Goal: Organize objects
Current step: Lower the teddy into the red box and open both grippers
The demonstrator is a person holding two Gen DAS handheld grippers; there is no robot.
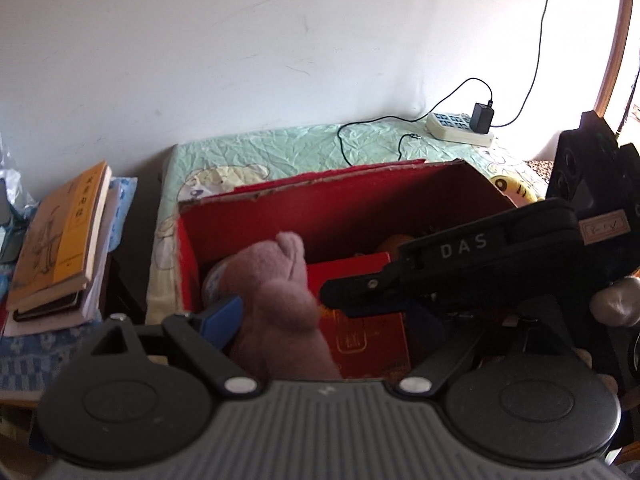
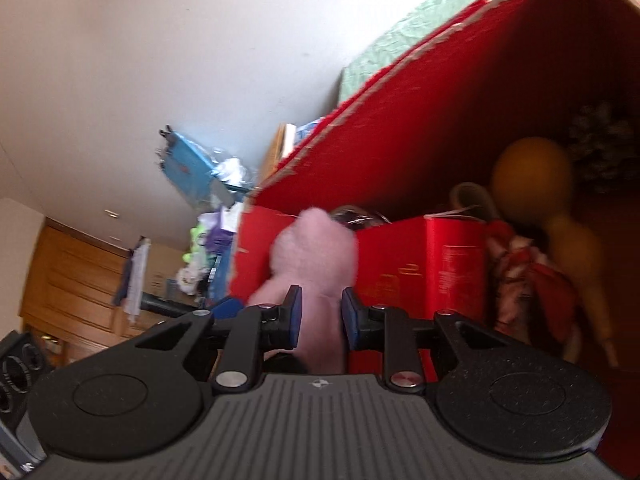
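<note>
Wall: plain white wall [image 1: 280,40], fills upper frame.
Window: wood window frame [image 1: 612,52] at far right, bright daylight.
Bed: green printed sheet [image 1: 280,148], mid-frame.
Furniture: wooden cabinet [image 2: 76,280], lower left.

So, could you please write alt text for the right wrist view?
The right gripper is shut on a pink plush toy at the open red cardboard box, which holds a smaller red box and a blurred wooden doll.
</note>
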